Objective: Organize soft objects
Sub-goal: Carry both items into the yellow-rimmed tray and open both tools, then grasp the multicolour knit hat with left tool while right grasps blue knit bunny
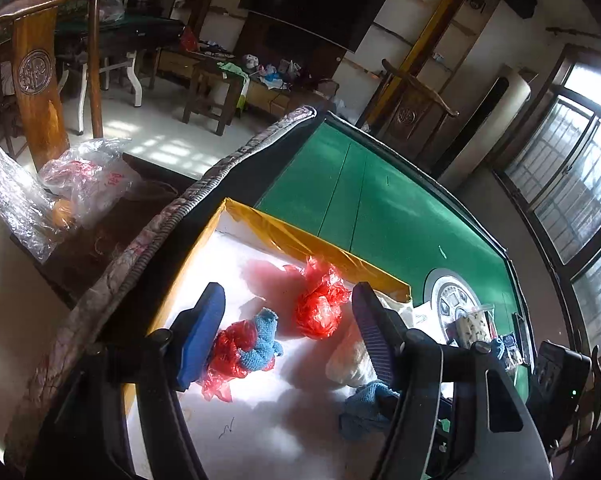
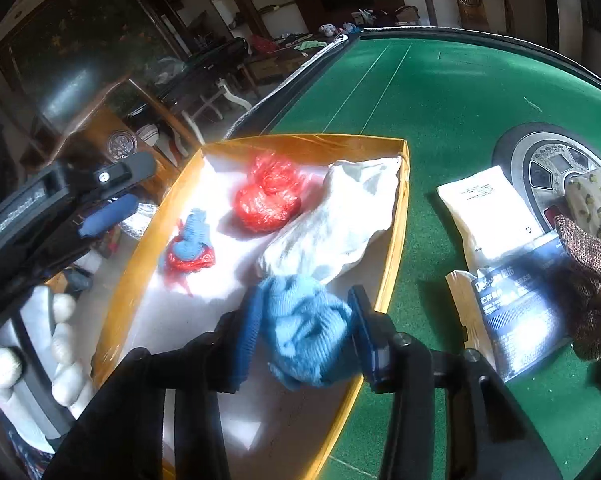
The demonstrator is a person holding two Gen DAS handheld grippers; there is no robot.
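A shallow box with a yellow rim (image 2: 400, 216) (image 1: 312, 236) sits on the green table. Inside lie a crumpled red plastic bag (image 2: 270, 196) (image 1: 320, 308), a small blue knit piece on red plastic (image 2: 190, 248) (image 1: 246, 346) and a white cloth (image 2: 340, 220) (image 1: 350, 360). My right gripper (image 2: 304, 332) is shut on a blue knit cloth (image 2: 306, 332) and holds it over the box's near end; it also shows in the left wrist view (image 1: 364, 404). My left gripper (image 1: 288, 332) is open and empty above the box's left side.
On the green table (image 2: 440, 92) right of the box lie a white packet (image 2: 488, 216), a dark blue packet (image 2: 520, 304), a brown knit item (image 2: 588, 280) and a patterned pouch (image 2: 592, 196) by the round centre panel. Clear plastic bags (image 1: 60, 192) lie left of the table.
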